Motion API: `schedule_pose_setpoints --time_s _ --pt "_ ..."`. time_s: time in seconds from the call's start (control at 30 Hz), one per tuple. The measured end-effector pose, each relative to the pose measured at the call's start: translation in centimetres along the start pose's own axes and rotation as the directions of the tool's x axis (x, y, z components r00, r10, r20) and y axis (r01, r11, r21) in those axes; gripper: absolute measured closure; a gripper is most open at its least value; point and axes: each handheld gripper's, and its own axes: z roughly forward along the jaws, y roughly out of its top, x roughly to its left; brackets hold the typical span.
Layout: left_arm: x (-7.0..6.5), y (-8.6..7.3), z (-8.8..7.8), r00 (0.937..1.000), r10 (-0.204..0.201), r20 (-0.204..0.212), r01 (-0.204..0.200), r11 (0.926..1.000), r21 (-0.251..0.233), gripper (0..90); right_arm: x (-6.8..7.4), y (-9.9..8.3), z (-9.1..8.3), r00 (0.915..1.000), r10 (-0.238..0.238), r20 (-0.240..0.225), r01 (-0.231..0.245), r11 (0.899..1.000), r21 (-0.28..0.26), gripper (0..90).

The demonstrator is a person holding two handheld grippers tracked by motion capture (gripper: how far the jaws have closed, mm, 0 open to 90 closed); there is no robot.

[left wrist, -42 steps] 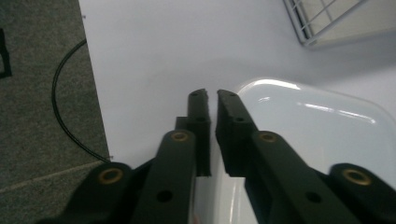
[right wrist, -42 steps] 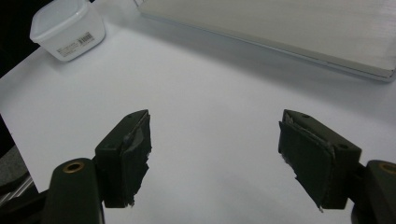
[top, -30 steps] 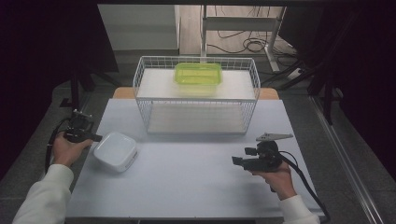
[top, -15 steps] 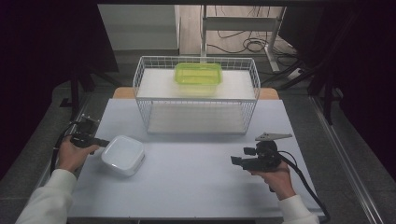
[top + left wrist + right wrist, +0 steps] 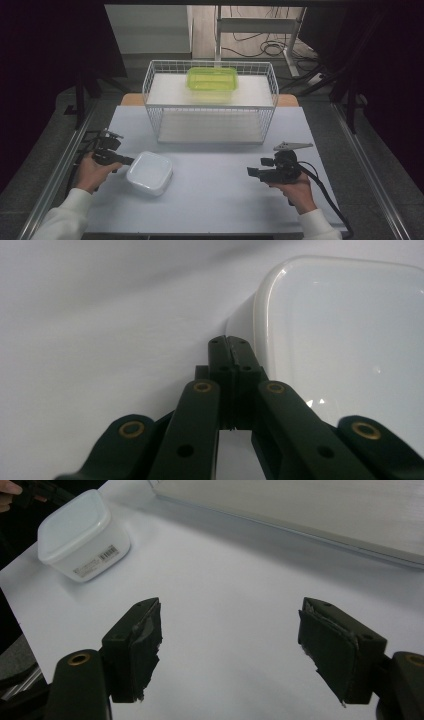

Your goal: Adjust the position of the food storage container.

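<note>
A white lidded plastic container (image 5: 150, 172) sits on the white table mat, left of centre. My left gripper (image 5: 131, 161) is shut, its tips against the container's left side. In the left gripper view the closed jaws (image 5: 230, 342) meet right beside the container's rounded rim (image 5: 345, 340), with nothing between them. My right gripper (image 5: 251, 172) is held at the right, pointing left, its jaws open and empty. In the right gripper view the container (image 5: 80, 535) stands far off beyond the open gripper (image 5: 230, 640).
A white wire basket (image 5: 210, 106) stands at the back of the mat with a green lidded container (image 5: 212, 80) on its upper shelf. Bare mat (image 5: 215, 200) lies between the two grippers. Cables trail from both grippers; dark floor surrounds the table.
The left gripper has moved to the right, and the white container has slid right with it. The right gripper has kept still.
</note>
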Motion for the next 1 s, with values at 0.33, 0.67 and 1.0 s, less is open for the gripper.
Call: schedule_pose_setpoints --time_s 0.33,0.67,1.0 --pt "-2.5 -0.3 0.7 0.999 0.037 0.025 -0.038 0.9992 0.014 89.7 0.0 0.0 0.0 1.0 0.006 -0.002 -0.006 1.0 0.004 25.1" --pt "-4.6 -0.7 1.5 0.9966 0.052 0.063 -0.053 0.9986 0.008 89.6 0.0 0.0 0.2 1.0 0.005 -0.004 -0.005 1.0 0.01 25.1" --pt "-7.2 -0.8 2.5 0.9918 0.082 0.098 -0.083 0.9965 0.012 89.5 0.0 -0.1 0.3 1.0 0.001 0.002 -0.001 1.0 0.017 25.1"
